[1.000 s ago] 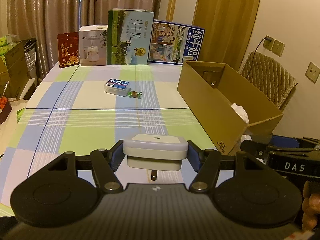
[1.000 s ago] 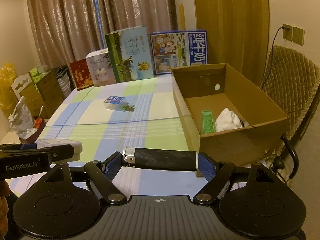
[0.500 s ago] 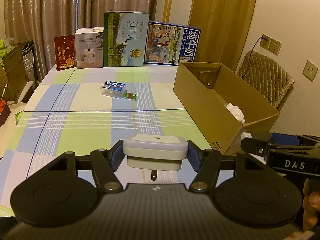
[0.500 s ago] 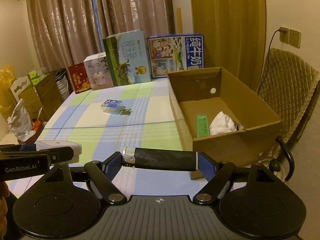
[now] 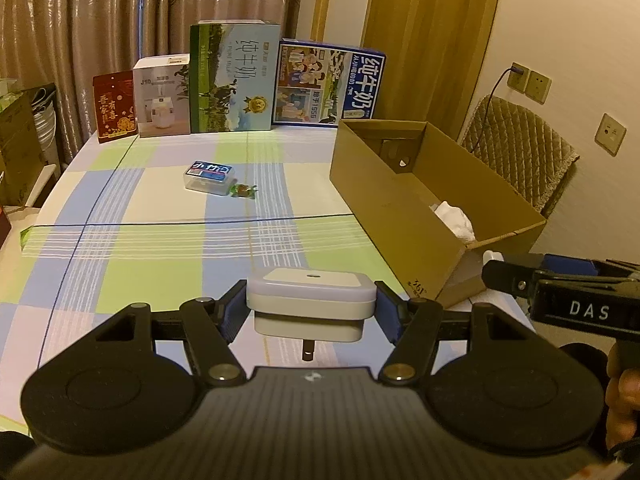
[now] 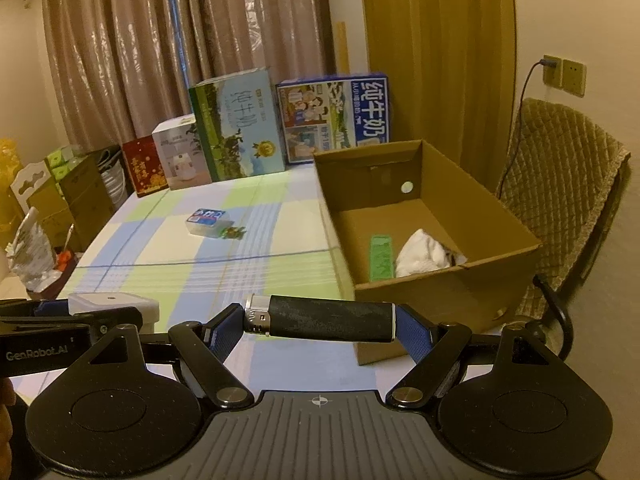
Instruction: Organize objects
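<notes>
On the left, the left gripper [image 5: 311, 310] is clenched on a white plug-in adapter [image 5: 311, 304], its prong pointing down, held above the checked tablecloth [image 5: 160, 248]. Farther off on the cloth lie a small clear case [image 5: 209, 174] and, just beside it, a wrapped candy [image 5: 242, 190] — both not yet put away. In the middle, the right gripper [image 6: 320, 320] grips a black lighter [image 6: 320, 318] end to end, held level. To the right stands the open cardboard box [image 6: 500, 224], already holding a green strip [image 6: 380, 258] and a white cloth [image 6: 424, 256]. Judging by this, both items belong in the box: carry each over the near wall, lower it well inside onto bare floor, then release — one hand at a time so the grippers do not collide.
</notes>
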### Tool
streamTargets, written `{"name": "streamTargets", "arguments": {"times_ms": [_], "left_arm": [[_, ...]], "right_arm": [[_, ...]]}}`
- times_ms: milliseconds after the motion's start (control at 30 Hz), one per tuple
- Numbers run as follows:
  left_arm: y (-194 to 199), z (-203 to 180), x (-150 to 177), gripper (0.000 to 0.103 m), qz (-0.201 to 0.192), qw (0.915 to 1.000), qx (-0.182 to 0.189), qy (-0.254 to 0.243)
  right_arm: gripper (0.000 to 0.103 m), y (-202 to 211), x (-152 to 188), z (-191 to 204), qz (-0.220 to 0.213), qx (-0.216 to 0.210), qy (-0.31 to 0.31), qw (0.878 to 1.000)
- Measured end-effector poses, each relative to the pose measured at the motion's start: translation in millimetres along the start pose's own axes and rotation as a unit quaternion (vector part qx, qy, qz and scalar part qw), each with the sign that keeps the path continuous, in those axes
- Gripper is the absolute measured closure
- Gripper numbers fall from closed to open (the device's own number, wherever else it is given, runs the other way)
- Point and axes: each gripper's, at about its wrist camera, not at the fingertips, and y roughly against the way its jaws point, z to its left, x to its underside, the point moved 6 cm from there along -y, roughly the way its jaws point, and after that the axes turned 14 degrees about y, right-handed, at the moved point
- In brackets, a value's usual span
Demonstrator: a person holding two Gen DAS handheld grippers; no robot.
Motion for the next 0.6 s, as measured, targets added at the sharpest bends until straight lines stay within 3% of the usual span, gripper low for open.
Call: {"name": "streamTargets", "arguments": {"times_ms": [600], "left_arm": [[-26,-77,-9,0.043,0.012,0.9976,0.058,-0.035]], "right_arm": [[0.025,9,-4,-77,-0.001,0.060,-0.015,0.998]]}}
